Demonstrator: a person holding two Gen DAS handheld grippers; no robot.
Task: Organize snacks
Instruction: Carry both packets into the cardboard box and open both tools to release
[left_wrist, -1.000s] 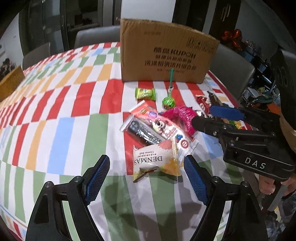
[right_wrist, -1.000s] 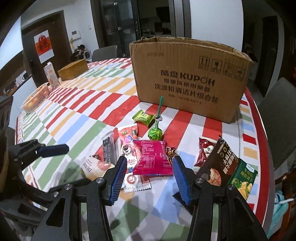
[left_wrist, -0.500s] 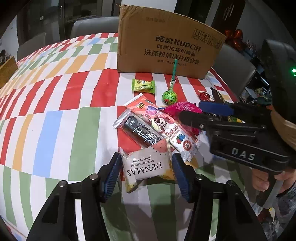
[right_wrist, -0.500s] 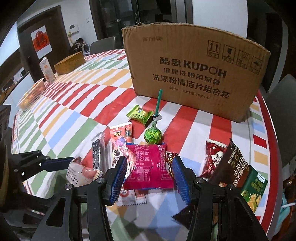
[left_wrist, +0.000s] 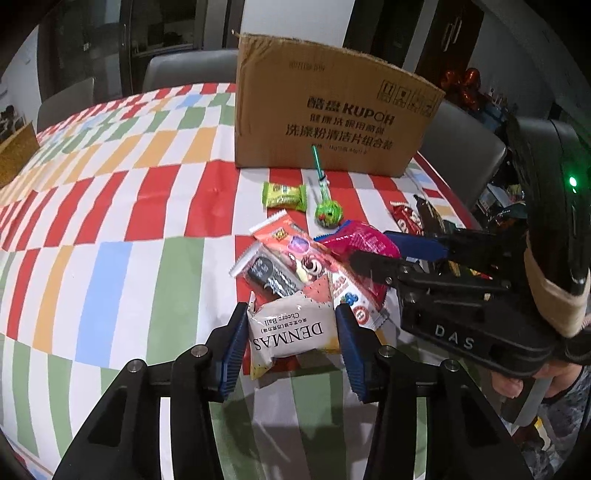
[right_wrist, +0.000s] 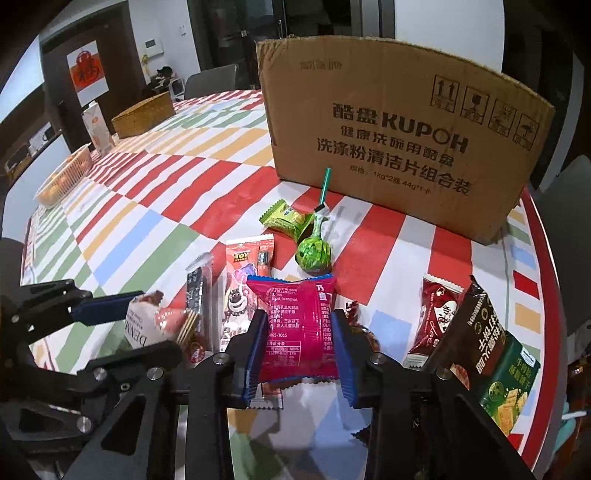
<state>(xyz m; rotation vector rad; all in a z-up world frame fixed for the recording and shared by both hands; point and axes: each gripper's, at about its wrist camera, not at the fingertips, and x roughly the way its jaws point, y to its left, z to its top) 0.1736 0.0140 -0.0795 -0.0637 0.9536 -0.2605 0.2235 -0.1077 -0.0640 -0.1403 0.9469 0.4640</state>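
Note:
My left gripper (left_wrist: 291, 341) is shut on the white DENMAS packet (left_wrist: 291, 334), its blue pads pressing both sides. My right gripper (right_wrist: 299, 350) is shut on the pink packet (right_wrist: 297, 326), which also shows in the left wrist view (left_wrist: 364, 240). Loose snacks lie between them and the cardboard KUPOH box (right_wrist: 402, 147): a green lollipop (right_wrist: 314, 253), a green candy pack (right_wrist: 286, 219), a Toy Story packet (right_wrist: 240, 291) and a black bar (right_wrist: 197, 291). The box also shows in the left wrist view (left_wrist: 328, 107).
Red, brown and green packets (right_wrist: 476, 332) lie at the right by the table edge. A woven basket (right_wrist: 144, 118), a carton (right_wrist: 96, 127) and a tray (right_wrist: 62, 179) stand far left. Grey chairs (left_wrist: 188, 70) surround the striped table (left_wrist: 110, 221).
My left gripper moved forward and closed on the DENMAS packet. My right gripper moved forward and closed on the pink packet.

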